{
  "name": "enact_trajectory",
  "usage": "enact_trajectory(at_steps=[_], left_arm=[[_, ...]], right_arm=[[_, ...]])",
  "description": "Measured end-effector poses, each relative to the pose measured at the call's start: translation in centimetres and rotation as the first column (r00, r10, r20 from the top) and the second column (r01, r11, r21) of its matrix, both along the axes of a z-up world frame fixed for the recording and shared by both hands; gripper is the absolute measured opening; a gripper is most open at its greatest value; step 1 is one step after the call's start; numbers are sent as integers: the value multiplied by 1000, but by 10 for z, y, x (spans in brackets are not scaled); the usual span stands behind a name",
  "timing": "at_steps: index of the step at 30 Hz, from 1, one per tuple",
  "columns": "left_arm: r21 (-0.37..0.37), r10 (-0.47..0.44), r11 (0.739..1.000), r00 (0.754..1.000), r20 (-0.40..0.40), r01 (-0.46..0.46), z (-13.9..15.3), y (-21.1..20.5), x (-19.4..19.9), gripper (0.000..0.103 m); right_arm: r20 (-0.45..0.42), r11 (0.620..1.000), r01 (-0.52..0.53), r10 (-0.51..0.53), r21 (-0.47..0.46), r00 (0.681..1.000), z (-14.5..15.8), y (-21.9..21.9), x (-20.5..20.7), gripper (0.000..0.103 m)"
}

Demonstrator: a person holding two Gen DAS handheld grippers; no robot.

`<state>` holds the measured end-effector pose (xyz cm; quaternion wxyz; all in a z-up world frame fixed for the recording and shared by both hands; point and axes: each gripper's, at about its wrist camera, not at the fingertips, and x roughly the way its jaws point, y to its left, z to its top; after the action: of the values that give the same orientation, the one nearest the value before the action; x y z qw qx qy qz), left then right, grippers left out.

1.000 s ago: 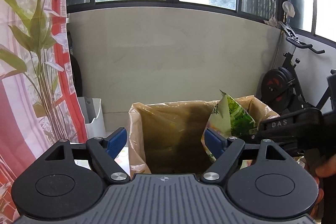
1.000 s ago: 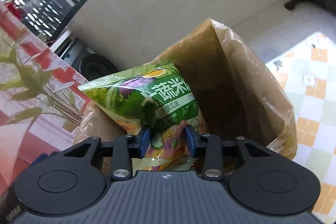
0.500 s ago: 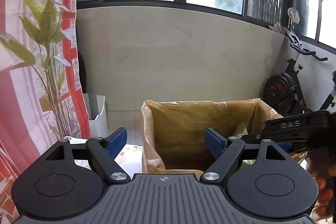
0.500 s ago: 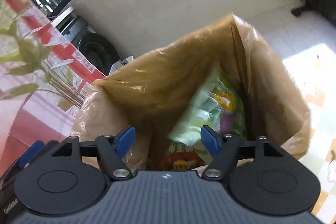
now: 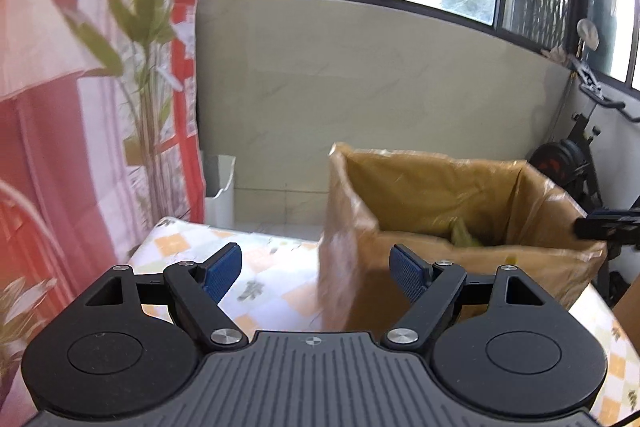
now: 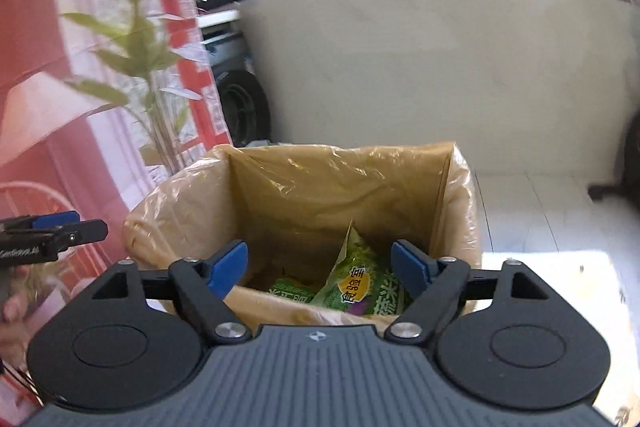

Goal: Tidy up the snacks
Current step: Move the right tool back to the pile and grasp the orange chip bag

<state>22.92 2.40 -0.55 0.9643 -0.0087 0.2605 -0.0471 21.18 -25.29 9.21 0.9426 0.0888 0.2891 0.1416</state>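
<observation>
Sunlit balcony: right gripper (image 6: 319, 269), jaws just opened and empty above the lined box (image 6: 460, 187), should lift clear without snagging the liner, as the left gripper (image 5: 318, 271) gapes empty.

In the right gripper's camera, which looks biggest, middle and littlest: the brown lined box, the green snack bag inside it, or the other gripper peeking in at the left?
1. Brown lined box, clearly largest.
2. Green snack bag, though it is partly hidden behind the right gripper.
3. Left gripper, smallest as seen, but cut off at the picture's edge, so its real size is unsure.
</observation>
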Motion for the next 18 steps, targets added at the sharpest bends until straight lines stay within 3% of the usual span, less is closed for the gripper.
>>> enact_trajectory(at_steps=[9,18], left_arm=[[-20,53,998,999,-10,-53,-13,20,-33,83],[-4,57,998,996,-62,-57,-49,17,-65,83]], right_arm=[[41,999,-4,2,38,999,-21,-22,-35,93],[102,997,-55,49,58,994,-47,-19,-71,95]])
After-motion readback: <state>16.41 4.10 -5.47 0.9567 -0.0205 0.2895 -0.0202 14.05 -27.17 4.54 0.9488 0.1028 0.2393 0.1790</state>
